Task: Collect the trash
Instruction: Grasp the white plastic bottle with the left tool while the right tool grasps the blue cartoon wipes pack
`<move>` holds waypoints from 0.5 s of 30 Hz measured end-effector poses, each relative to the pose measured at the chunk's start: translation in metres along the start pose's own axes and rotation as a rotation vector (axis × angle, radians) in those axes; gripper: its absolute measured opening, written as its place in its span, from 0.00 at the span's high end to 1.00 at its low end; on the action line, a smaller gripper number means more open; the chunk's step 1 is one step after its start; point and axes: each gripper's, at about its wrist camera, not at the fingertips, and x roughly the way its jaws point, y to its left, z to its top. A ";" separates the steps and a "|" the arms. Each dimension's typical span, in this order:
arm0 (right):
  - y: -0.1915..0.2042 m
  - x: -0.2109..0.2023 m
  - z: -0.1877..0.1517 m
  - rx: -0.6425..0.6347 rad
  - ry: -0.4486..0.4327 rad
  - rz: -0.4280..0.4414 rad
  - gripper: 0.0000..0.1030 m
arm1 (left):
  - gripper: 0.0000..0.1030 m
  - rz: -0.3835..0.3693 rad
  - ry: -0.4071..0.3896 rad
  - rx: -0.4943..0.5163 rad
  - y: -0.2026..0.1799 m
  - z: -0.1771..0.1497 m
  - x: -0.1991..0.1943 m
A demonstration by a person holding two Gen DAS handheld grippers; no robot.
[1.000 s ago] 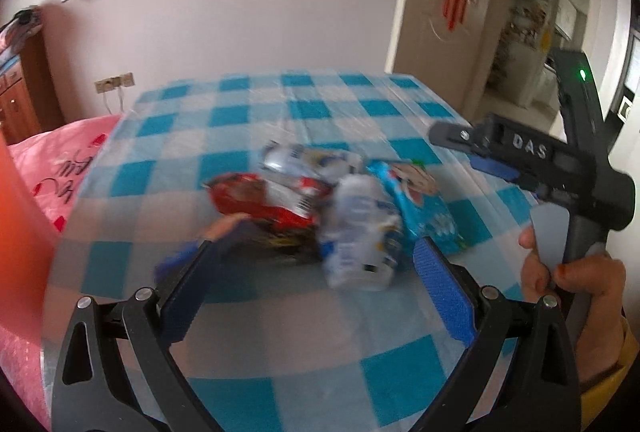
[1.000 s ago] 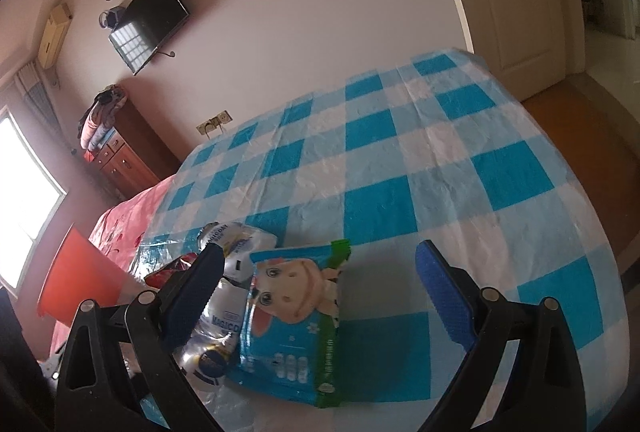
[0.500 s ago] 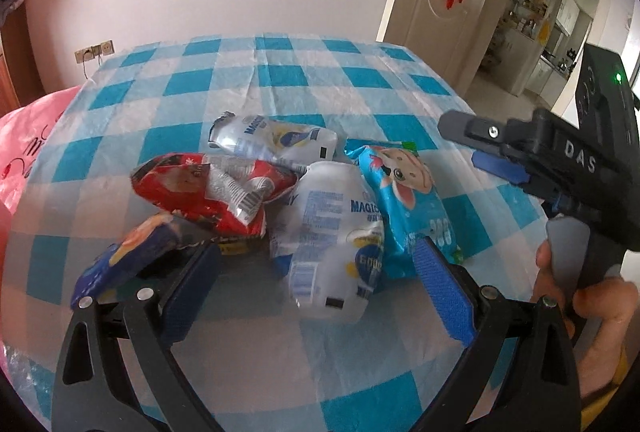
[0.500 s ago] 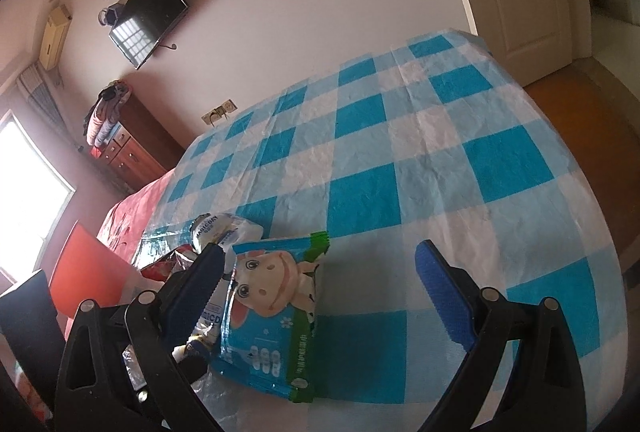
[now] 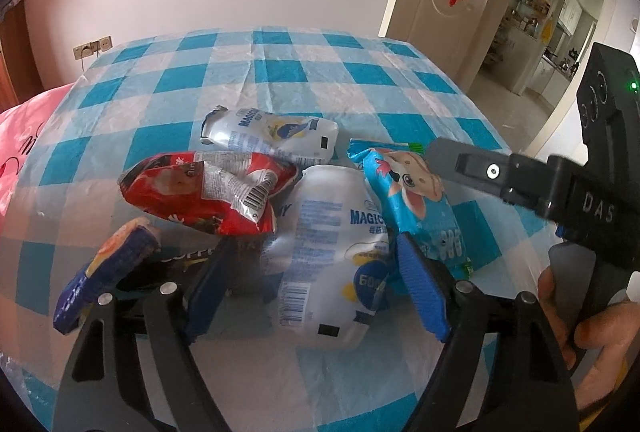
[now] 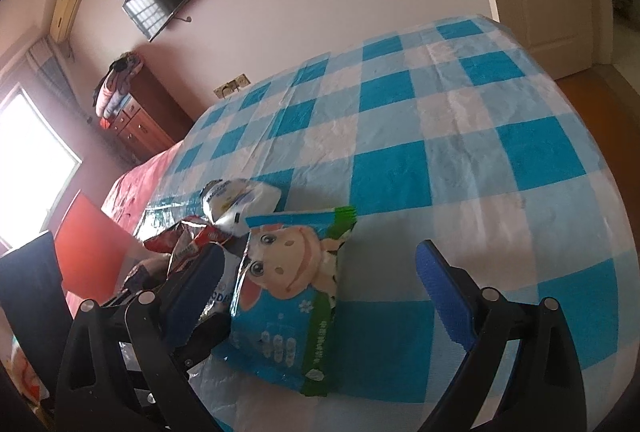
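The white pouch point(image 5: 328, 256) now lies between the blue pads of the left tool point(image 5: 316, 292), its lower half inside the gap and its printed top pointing away from the tool. Half a second ago the same pouch sat just ahead of the pads, and those pads stood wider; the left tool has come forward over it and its jaws have narrowed, though a sliver of gap seems to remain on each side, so I judge the grip not yet closed. That suggests the first pick of the pile is under way.

Just beyond the left pad sits the crumpled red wrapper point(image 5: 208, 196), overlapping the pouch's upper left corner, with a dark coffee sachet point(image 5: 188, 260) half hidden under it and a blue-and-orange packet point(image 5: 108, 272) further to that side. Ahead lies a second white pouch point(image 5: 272, 134).

To the right of the right pad lies the blue cartoon pack point(image 5: 420, 208), touching the pouch. The right tool point(image 6: 320, 292) hangs over it with jaws wide, holding nothing, the pack point(image 6: 292, 296) resting between its pads; it has edged closer to the pile. All lie on the checked counter point(image 5: 280, 72).
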 end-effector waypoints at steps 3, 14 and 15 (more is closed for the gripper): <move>0.001 0.003 -0.001 -0.009 0.010 -0.005 0.08 | 0.30 -0.002 0.002 -0.010 0.000 0.001 0.002; 0.006 0.010 -0.005 -0.040 0.026 -0.024 0.15 | 0.39 0.003 -0.025 -0.008 -0.004 -0.002 0.001; 0.007 0.011 -0.005 -0.044 0.026 -0.026 0.15 | 0.39 0.002 -0.025 -0.009 -0.004 -0.002 0.000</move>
